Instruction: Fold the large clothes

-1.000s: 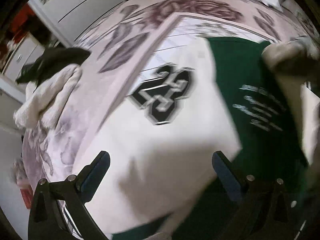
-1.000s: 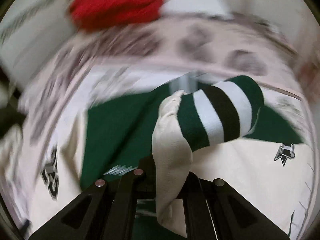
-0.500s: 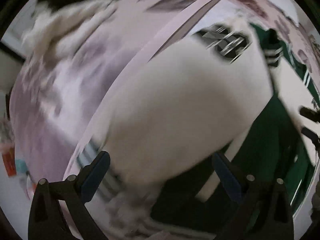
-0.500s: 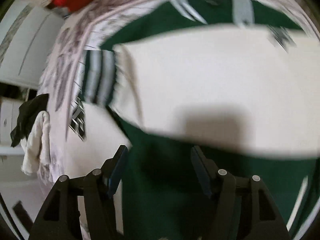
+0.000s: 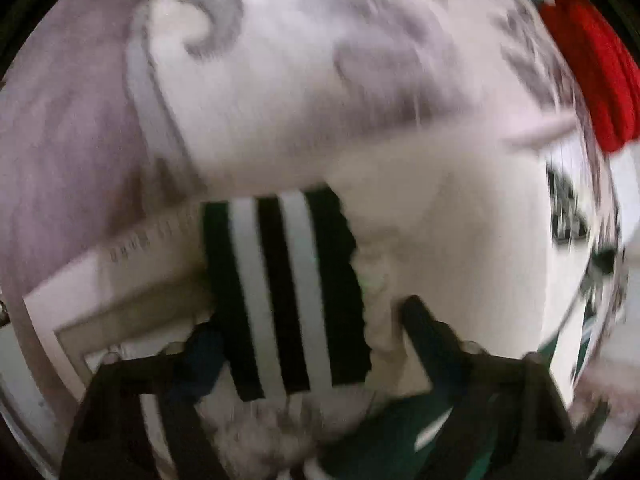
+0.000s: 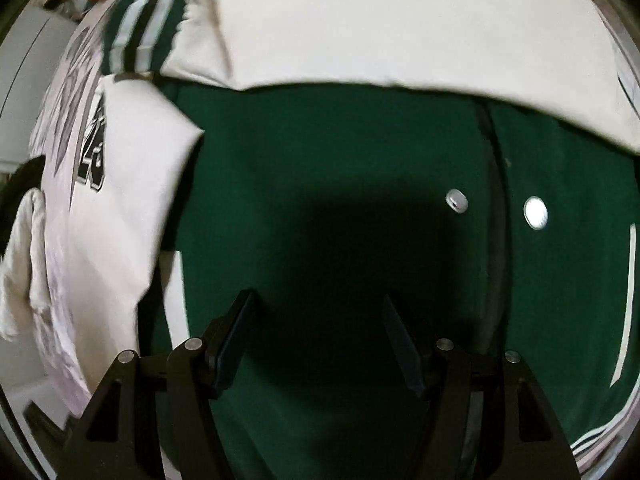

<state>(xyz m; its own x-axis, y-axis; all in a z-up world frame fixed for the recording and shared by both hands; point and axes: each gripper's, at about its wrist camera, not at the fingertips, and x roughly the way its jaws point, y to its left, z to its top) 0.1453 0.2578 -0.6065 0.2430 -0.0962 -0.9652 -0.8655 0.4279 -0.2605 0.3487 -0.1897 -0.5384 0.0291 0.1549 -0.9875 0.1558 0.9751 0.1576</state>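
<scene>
A green varsity jacket [image 6: 340, 184] with cream sleeves lies on the bed, snaps facing up. One cream sleeve [image 6: 400, 28] lies folded across its top, striped cuff [image 6: 140, 28] at the left. The other cream sleeve [image 6: 128, 184] with a "23" patch lies at the left. My right gripper [image 6: 318, 340] is open and empty just above the green body. In the left wrist view my left gripper [image 5: 308, 332] is open, its jaws either side of a striped green-black-white cuff [image 5: 284, 292] of a cream sleeve [image 5: 440, 232]; it does not grip it.
The bed has a pale floral cover [image 5: 280, 80]. A red folded garment [image 5: 592, 68] lies at the far side. A cream towel with a black cloth [image 6: 20, 248] hangs at the bed's left edge. A white cabinet [image 6: 28, 80] stands beyond.
My right gripper let go of the striped-cuff sleeve, which now lies across the jacket, and dropped over the green body. My left gripper swung from the "23" sleeve down to its striped cuff.
</scene>
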